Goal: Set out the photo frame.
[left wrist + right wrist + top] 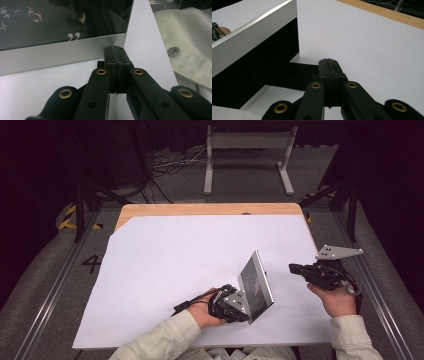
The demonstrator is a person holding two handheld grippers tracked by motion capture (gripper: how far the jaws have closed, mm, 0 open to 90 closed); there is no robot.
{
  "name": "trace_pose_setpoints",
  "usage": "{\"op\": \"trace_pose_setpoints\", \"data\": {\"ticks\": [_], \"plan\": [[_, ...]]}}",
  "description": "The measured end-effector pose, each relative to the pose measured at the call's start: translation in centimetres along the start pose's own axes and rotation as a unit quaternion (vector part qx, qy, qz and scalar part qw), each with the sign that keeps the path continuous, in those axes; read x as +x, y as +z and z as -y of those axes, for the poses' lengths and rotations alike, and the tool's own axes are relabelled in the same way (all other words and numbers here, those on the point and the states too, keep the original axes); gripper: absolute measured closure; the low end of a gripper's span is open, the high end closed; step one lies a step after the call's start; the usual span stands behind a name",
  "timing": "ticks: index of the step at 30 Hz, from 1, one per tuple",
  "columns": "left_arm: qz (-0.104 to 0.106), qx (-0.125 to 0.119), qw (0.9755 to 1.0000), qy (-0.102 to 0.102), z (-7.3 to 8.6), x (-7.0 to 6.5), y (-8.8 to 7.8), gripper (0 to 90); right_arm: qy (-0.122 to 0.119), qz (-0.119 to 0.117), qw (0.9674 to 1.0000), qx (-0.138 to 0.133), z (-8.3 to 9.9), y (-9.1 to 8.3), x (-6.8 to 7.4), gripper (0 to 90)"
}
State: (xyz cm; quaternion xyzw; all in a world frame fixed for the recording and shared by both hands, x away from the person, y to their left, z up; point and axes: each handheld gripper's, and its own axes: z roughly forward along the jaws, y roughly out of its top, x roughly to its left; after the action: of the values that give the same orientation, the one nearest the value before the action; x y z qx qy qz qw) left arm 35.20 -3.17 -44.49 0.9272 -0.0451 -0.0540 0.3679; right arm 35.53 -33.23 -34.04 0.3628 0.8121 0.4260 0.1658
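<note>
White sheet (pixel 190 265) covers most of the wooden table (pixel 210 209), wood strip bare along 12 o'clock edge. Left gripper (pixel 231 306) at about 6 o'clock on the sheet, held in left hand (pixel 204 312), pale sleeve (pixel 160 340) cut off at bottom edge; grey plate on top hides its tips in the high view. Silver-framed panel (pixel 256 285) with dark glossy face stands tilted on one edge just at 3 o'clock of the left gripper, touching or overlapping it. Left gripper view: jaws pressed together, tips right at the panel's silver frame (pixel 62 53) near its corner; whether they pinch anything can't tell, contact point hidden. White marks on the dark glass too small to read, reflections blur it. Jacket with snap button (pixel 173 51) at 3 o'clock there. Right gripper (pixel 295 268) at 3 o'clock of the panel, apart from it, in right hand (pixel 337 301). Right gripper view: jaws together, empty, over white sheet; panel's back and black stand (pixel 274 75) at 9 o'clock, partly cropped.
</note>
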Motion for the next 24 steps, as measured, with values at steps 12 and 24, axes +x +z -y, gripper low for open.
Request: {"op": "trace_pose_setpoints", "data": {"ticks": [12,24], "plan": [[0.005,-0.001,1.0,-0.003,-1.3,0.3,1.1,90.0,0.013,0.013,0.9998,-0.002,0.7,-1.1,-0.1,89.7],[0.011,-0.004,0.9999,0.01,-3.0,0.5,2.5,90.0,0.045,0.032,0.9984,-0.01,1.7,-2.7,-0.6,89.8]]}}
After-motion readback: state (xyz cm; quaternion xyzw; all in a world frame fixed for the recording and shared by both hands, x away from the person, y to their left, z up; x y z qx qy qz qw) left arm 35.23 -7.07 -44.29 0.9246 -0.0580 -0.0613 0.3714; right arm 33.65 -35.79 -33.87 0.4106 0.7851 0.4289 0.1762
